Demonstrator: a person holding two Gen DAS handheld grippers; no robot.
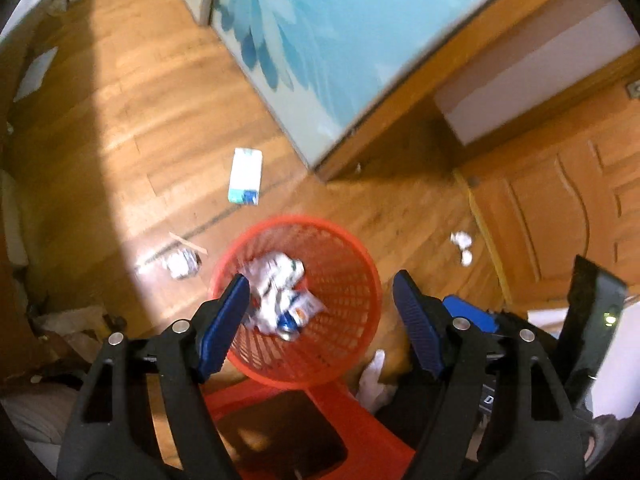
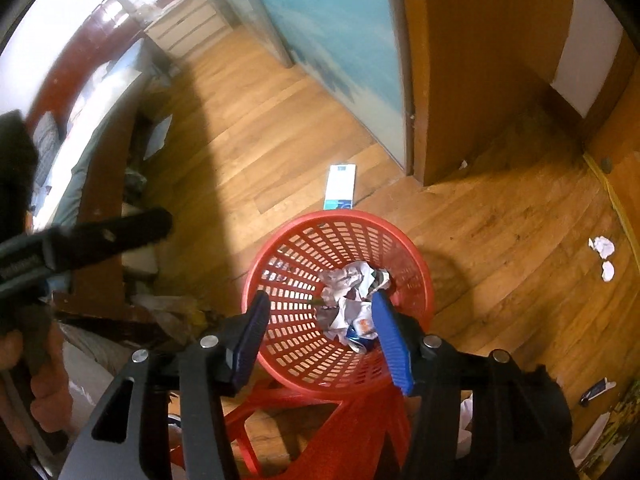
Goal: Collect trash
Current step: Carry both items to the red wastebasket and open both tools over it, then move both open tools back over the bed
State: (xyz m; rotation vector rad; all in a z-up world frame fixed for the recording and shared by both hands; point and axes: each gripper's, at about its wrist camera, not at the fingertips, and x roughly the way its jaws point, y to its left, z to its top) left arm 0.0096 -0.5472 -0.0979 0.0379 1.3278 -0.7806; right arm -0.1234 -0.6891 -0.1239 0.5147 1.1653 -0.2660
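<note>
Both grippers, left (image 1: 320, 304) and right (image 2: 320, 320), hang parted and empty above the red basket (image 2: 416, 256) holding crumpled trash (image 2: 352, 292); I would keep them centred until everything settles inside, then fetch the floor carton (image 2: 340, 186).

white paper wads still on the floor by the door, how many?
2. A larger crumpled wad lies by the yellow strip at the door, a smaller wad just nearer the camera. More may be hidden beyond the frame or behind the grippers.
</note>
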